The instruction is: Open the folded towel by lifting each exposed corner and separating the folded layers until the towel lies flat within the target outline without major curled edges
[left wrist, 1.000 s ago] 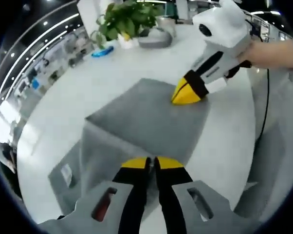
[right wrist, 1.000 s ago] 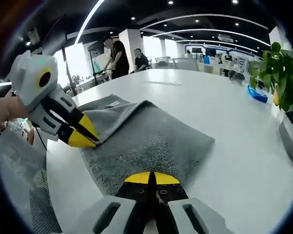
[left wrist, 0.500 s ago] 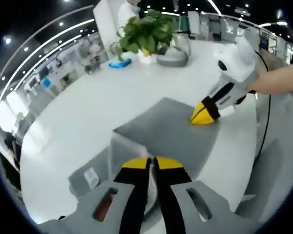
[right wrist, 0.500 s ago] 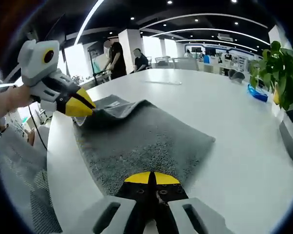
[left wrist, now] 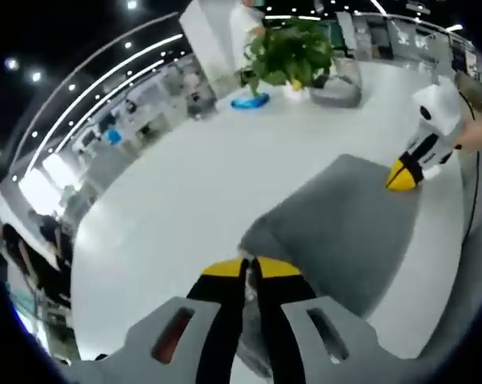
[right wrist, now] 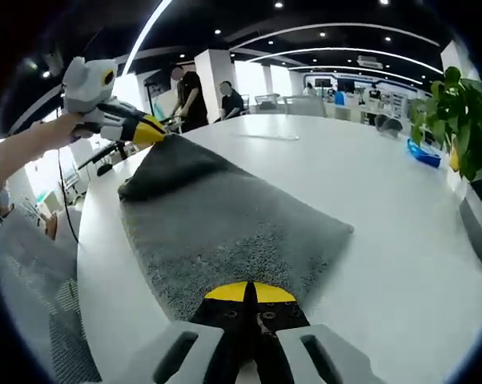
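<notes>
Since a second ago the left claw [right wrist: 149, 128] has carried its towel [right wrist: 225, 232] corner up and away, peeling the top layer open. Both claws are closed on the towel: the right claw [right wrist: 249, 294] pins the near edge to the desk [right wrist: 401, 240]. The towel's long axis runs from right claw to left, rising there. A plant [left wrist: 293, 52] stands beyond.

Bright, even light comes from ceiling spotlights and long strip lights [right wrist: 149, 32], which bend into arcs under strong fisheye distortion. The white table [right wrist: 385, 200] shows soft glare and only faint shadows. In the left gripper view the far background is blurred and washed out.
</notes>
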